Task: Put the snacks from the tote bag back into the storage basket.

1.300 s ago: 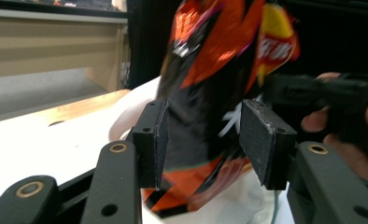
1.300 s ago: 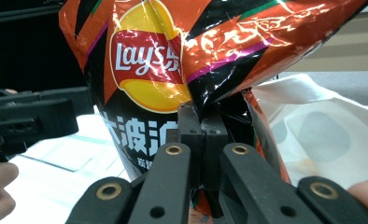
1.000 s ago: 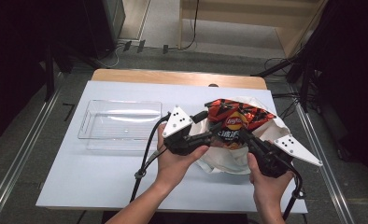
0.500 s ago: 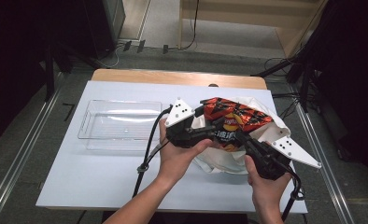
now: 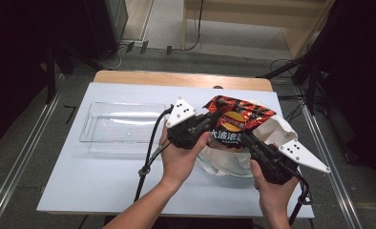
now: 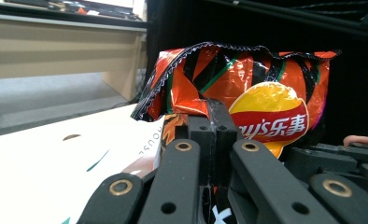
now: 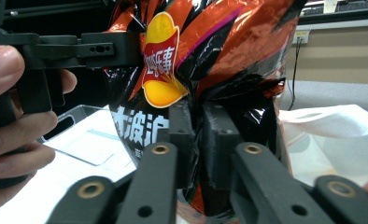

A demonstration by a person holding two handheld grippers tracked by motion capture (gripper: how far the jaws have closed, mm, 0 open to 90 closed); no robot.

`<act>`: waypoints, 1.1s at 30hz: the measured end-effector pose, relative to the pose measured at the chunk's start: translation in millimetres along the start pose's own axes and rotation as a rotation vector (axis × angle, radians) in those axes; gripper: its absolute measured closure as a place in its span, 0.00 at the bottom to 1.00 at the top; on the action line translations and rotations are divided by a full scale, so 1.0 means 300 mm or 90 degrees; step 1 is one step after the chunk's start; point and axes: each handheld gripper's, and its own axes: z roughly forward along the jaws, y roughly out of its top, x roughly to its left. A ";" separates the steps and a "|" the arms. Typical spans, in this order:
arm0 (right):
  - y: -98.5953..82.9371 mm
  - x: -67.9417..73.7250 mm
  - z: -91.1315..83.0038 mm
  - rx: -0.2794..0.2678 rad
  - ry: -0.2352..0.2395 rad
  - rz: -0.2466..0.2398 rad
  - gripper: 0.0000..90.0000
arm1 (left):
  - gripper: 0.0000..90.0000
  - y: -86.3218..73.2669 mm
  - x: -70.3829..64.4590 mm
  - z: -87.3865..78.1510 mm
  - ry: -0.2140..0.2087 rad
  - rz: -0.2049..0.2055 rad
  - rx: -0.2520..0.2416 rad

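The left tongs (image 5: 214, 120) are closed tight on the left edge of a bag of crisps (image 5: 238, 119), their jaws pressed together on the foil in the left gripper view; the right tongs (image 5: 245, 138) are clamped on the bag's lower right part, the foil creased between the jaws in the right gripper view; the bag hangs between the two, raised above a white cloth bag (image 5: 272, 136) lying on the counter (image 5: 100, 191). There is one bag of crisps, red, orange and black; one white cloth bag; one clear plastic tray (image 5: 114, 129), to the left and apart from the tongs; two tongs, one in each hand. The counter is white with a wooden strip at its far edge; grey floor, cables and dark curtains surround it.
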 end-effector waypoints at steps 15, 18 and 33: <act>-0.021 -0.031 -0.034 0.001 -0.038 -0.023 0.23 | 1.00 0.054 0.037 -0.062 0.000 -0.005 -0.039; -0.048 -0.060 -0.043 0.005 -0.054 -0.031 0.19 | 1.00 0.058 0.048 -0.078 0.005 -0.005 -0.045; -0.202 -0.206 -0.092 0.040 -0.082 0.018 0.18 | 1.00 0.092 0.091 -0.174 0.038 0.014 -0.066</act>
